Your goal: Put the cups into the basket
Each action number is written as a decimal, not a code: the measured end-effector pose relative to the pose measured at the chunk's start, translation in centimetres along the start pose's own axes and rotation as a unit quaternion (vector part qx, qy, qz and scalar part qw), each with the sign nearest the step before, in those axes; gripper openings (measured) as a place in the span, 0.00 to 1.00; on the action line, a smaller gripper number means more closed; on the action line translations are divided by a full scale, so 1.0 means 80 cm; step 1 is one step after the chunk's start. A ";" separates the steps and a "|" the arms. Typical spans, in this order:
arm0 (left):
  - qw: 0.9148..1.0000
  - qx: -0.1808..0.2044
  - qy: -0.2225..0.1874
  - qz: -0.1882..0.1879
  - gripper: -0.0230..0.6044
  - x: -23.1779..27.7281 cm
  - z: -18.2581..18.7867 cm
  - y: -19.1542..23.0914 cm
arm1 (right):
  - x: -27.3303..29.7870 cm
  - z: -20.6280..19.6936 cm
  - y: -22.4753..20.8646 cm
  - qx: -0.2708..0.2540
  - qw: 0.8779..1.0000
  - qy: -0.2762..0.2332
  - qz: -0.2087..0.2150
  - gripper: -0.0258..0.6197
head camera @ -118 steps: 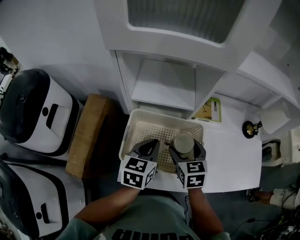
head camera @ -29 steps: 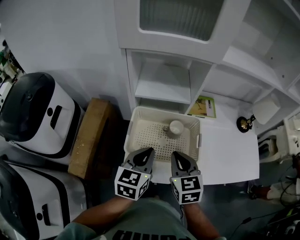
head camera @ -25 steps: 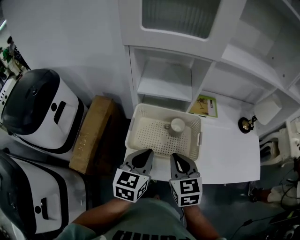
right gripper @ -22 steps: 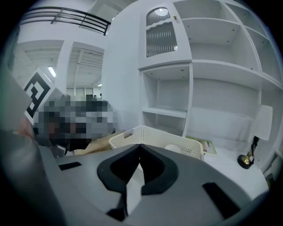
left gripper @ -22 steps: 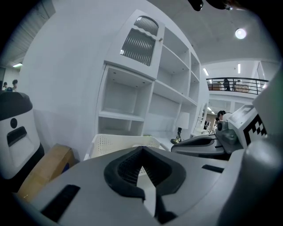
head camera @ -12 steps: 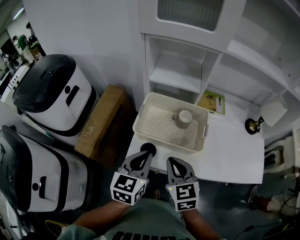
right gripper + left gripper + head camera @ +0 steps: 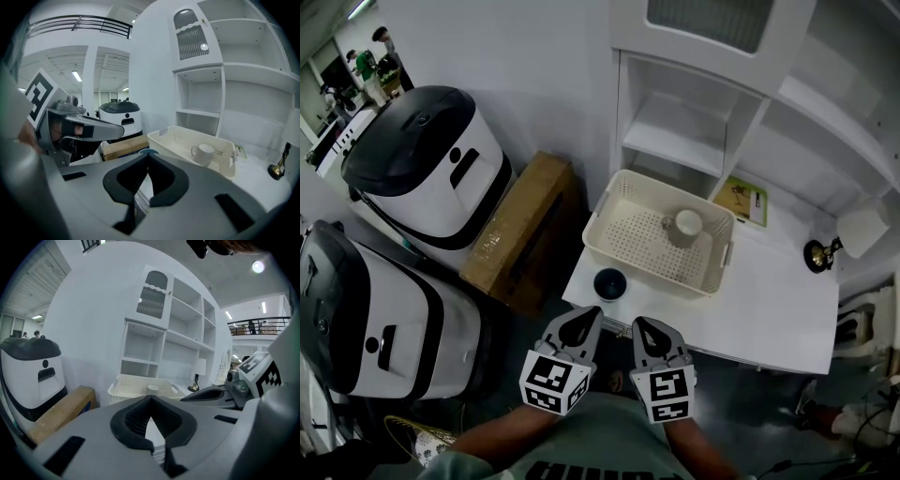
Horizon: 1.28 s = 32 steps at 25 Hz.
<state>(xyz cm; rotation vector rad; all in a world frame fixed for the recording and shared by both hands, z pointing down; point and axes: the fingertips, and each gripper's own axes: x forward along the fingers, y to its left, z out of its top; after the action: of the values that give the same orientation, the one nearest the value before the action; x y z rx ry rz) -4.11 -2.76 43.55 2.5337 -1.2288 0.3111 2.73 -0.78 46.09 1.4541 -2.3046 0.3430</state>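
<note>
Hand-held tongs, one pair.

1. left gripper [image 7: 584, 316]: grey moulded body. Its two jaws are lined with black ribbed pads and taper to a leaf-shaped outline (the ribbing shows best in the gripper views). Behind the jaws sits a white cube [image 7: 553, 380] printed with black square markers.
2. right gripper [image 7: 643, 325]: same build and colours, with its own marker cube [image 7: 667, 395].
3. Behind both cubes: grey-green shirt [image 7: 581, 439] with short sleeves and dark chest lettering, cut off by the frame edge.
</note>
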 end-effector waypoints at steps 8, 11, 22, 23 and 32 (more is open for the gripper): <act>1.000 -0.005 0.015 0.011 0.04 -0.003 -0.029 0.011 | 0.012 -0.024 0.010 -0.008 1.000 0.017 0.014 0.06; 1.000 -0.003 0.017 0.010 0.04 -0.002 -0.031 0.011 | 0.014 -0.027 0.010 -0.009 1.000 0.020 0.013 0.06; 1.000 0.005 0.016 0.024 0.04 -0.004 -0.036 0.025 | 0.024 -0.030 0.005 -0.006 1.000 0.023 -0.002 0.07; 0.999 0.004 0.017 0.029 0.04 -0.004 -0.038 0.029 | 0.027 -0.031 0.005 -0.005 1.000 0.023 -0.004 0.07; 0.998 0.001 0.035 0.057 0.04 0.009 -0.052 0.068 | 0.060 -0.037 0.005 0.011 0.999 0.044 -0.003 0.14</act>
<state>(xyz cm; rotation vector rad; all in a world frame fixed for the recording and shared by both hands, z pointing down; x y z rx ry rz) -8.26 -4.92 48.64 2.4378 -1.3482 0.4250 1.11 -3.29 50.90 1.4277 -2.2332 0.4241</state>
